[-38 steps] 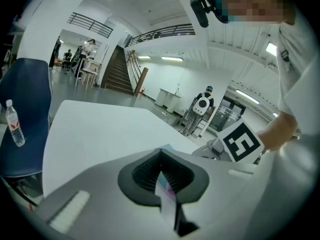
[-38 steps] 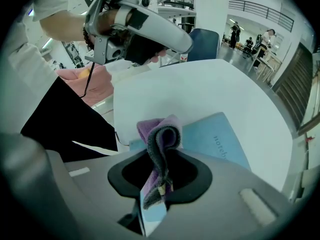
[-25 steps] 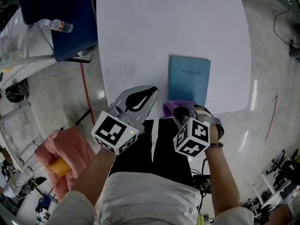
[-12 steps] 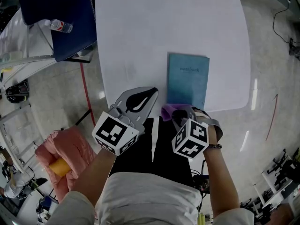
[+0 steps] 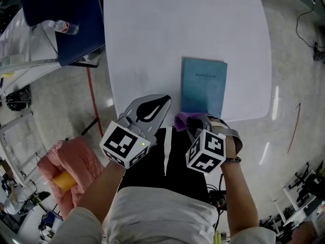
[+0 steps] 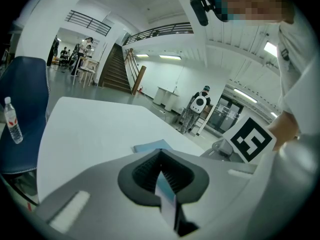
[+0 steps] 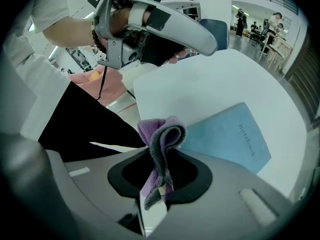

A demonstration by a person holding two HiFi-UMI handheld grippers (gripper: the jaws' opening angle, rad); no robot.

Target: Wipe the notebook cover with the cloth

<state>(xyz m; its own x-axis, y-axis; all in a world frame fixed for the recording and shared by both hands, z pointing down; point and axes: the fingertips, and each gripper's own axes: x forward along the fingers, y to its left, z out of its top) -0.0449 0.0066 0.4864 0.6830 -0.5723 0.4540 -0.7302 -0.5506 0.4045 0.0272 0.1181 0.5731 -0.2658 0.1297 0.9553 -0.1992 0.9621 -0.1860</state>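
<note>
A light blue notebook (image 5: 203,87) lies closed on the white table (image 5: 152,34), near its front edge; the right gripper view shows the notebook (image 7: 230,136) just ahead of the jaws. My right gripper (image 5: 189,121) hovers at the table's near edge below the notebook, shut on a folded purple cloth (image 5: 184,119). That cloth (image 7: 159,156) sticks up from between the jaws. My left gripper (image 5: 160,102) is held over the table's front edge left of the notebook, shut with nothing in it. A corner of the notebook (image 6: 150,146) shows past its jaws.
A dark blue chair (image 5: 66,24) with a water bottle (image 5: 66,28) stands left of the table. A pink bundle (image 5: 71,169) lies on the floor at lower left. In the distance of the left gripper view, people stand in a hall.
The right gripper with the cloth has drifted slightly toward me and left, off the notebook's near edge. The left gripper has stayed in place.
</note>
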